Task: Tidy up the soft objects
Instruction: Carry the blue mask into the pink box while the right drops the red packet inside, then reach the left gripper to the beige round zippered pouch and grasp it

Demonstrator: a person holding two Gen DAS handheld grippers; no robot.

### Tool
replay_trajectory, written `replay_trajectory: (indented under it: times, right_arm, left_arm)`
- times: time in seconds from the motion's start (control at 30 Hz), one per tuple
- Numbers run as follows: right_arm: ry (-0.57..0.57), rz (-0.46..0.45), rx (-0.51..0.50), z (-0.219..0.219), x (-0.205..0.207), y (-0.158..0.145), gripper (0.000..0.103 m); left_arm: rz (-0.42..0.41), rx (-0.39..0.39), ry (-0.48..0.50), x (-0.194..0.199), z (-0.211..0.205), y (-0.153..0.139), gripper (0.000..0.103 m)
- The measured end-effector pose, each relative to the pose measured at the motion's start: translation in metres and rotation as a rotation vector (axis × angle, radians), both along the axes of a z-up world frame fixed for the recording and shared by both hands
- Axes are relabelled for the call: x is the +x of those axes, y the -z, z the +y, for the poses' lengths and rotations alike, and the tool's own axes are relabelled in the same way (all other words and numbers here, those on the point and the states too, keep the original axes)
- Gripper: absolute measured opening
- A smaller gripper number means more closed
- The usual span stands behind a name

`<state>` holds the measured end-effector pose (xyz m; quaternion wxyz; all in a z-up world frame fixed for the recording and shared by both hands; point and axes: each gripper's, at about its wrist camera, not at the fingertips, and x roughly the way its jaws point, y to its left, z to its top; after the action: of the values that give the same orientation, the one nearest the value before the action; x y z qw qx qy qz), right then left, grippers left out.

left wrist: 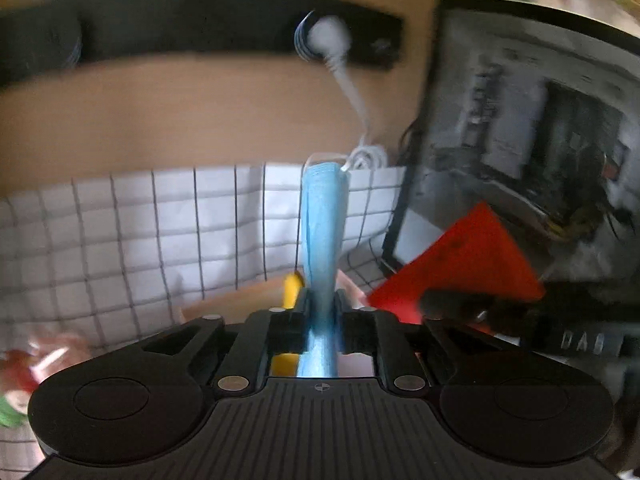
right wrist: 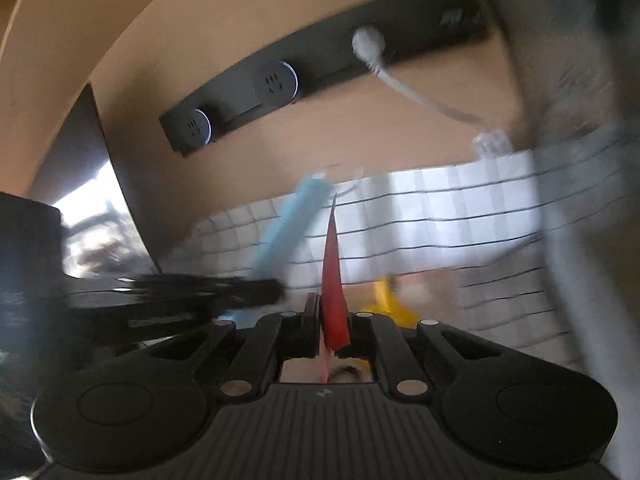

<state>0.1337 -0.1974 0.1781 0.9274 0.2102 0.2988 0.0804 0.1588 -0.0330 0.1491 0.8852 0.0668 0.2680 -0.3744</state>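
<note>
My left gripper (left wrist: 322, 300) is shut on a folded light-blue face mask (left wrist: 324, 224) that stands up between its fingers, white ear loops at the top. My right gripper (right wrist: 333, 312) is shut on a thin red sheet (right wrist: 333, 276), seen edge-on in the right wrist view. The same red sheet (left wrist: 468, 264) shows flat in the left wrist view, to the right of the mask, with the right gripper's dark fingers on its lower edge. The blue mask (right wrist: 288, 228) and the left gripper (right wrist: 256, 294) show blurred at the left in the right wrist view.
A white checked cloth (left wrist: 140, 236) covers the table. A black socket strip (left wrist: 200, 24) with a white plug and cable (left wrist: 332, 40) is on the tan wall. A dark monitor (left wrist: 532, 136) stands at the right. A yellow object (left wrist: 292, 288) and a pink box lie below.
</note>
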Motion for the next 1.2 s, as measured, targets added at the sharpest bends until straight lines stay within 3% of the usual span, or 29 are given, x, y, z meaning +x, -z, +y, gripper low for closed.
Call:
replay_trajectory:
  times: [0.07, 0.1, 0.13, 0.3, 0.37, 0.43, 0.47, 0.53, 0.6, 0.67, 0.73, 0.87, 0.97, 1.07, 1.2]
  right_arm:
    - [0.035, 0.074, -0.025, -0.001, 0.020, 0.016, 0.024]
    - [0.067, 0.092, -0.063, -0.001, 0.023, 0.023, 0.037]
    - [0.097, 0.100, -0.107, -0.001, 0.022, 0.028, 0.042]
    - [0.110, 0.103, -0.216, 0.003, -0.005, 0.043, 0.054]
    - [0.097, 0.119, -0.229, 0.006, -0.011, 0.047, 0.055]
    - [0.084, 0.143, -0.228, 0.008, -0.017, 0.052, 0.055]
    - [0.075, 0.151, -0.227, 0.010, -0.020, 0.053, 0.055]
    - [0.066, 0.162, -0.242, 0.015, -0.024, 0.054, 0.055]
    - [0.063, 0.169, -0.263, 0.020, -0.030, 0.052, 0.055]
    - [0.059, 0.178, -0.270, 0.021, -0.039, 0.050, 0.055]
    - [0.061, 0.190, -0.277, 0.023, -0.046, 0.049, 0.055]
    - [0.076, 0.211, -0.313, 0.025, -0.065, 0.049, 0.055]
    - [0.090, 0.224, -0.342, 0.027, -0.079, 0.049, 0.059]
    - [0.105, 0.235, -0.369, 0.028, -0.091, 0.052, 0.062]
    - [0.117, 0.245, -0.385, 0.032, -0.101, 0.056, 0.068]
  left_arm:
    - [0.092, -0.001, -0.002, 0.032, -0.009, 0.002, 0.022]
    - [0.147, 0.014, -0.017, 0.048, -0.015, 0.007, 0.022]
    - [0.177, 0.025, -0.029, 0.058, -0.021, 0.013, 0.022]
    - [0.195, 0.062, -0.106, 0.069, -0.029, 0.042, 0.022]
    - [0.246, 0.078, -0.085, 0.064, -0.024, 0.048, 0.022]
    - [0.271, 0.168, -0.042, 0.062, -0.028, 0.059, 0.025]
    - [0.264, 0.221, -0.026, 0.059, -0.030, 0.063, 0.026]
    - [0.208, 0.246, -0.049, 0.054, -0.028, 0.068, 0.025]
    - [0.144, 0.169, -0.137, 0.054, -0.019, 0.062, 0.026]
    - [0.084, 0.025, -0.247, 0.052, -0.006, 0.054, 0.026]
    - [0.096, -0.015, -0.246, 0.054, -0.004, 0.051, 0.026]
    - [0.229, 0.194, -0.117, 0.062, -0.026, 0.074, 0.026]
    - [0.304, 0.244, -0.092, 0.061, -0.030, 0.093, 0.026]
    - [0.359, 0.183, -0.095, 0.061, -0.019, 0.094, 0.026]
    - [0.307, -0.029, -0.112, 0.040, 0.025, 0.064, 0.026]
